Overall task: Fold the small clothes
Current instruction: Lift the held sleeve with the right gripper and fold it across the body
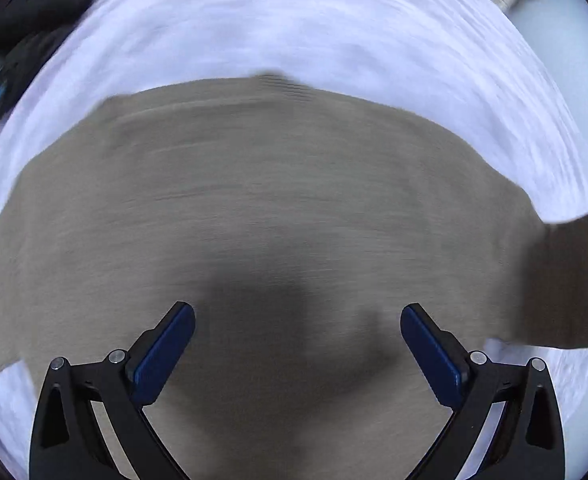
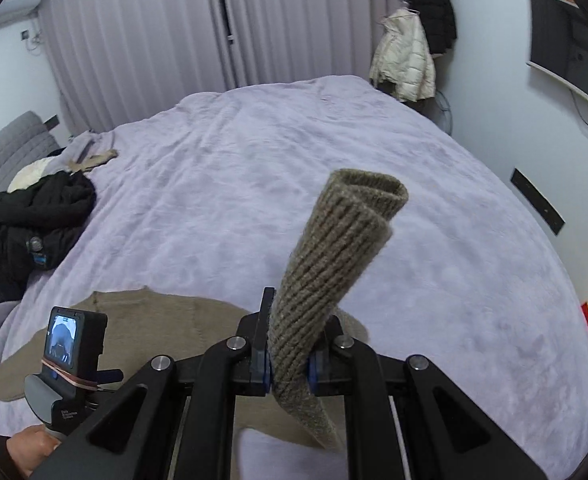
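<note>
One brown sweater (image 2: 149,320) on one lilac bedspread (image 2: 253,184), two grippers, two hanging jackets, one black clothes heap (image 2: 33,216).

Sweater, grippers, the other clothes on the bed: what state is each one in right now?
Sweater: spread flat on the bed.
Ribbed cuff: lifted off the bed, pinched, curling over at its end.
Right gripper: shut on the ribbed cuff.
Left gripper: open, empty, above the sweater.
Black jacket: crumpled in a heap.
Cream jacket: hanging by the wall.
Curtains: drawn shut.
</note>
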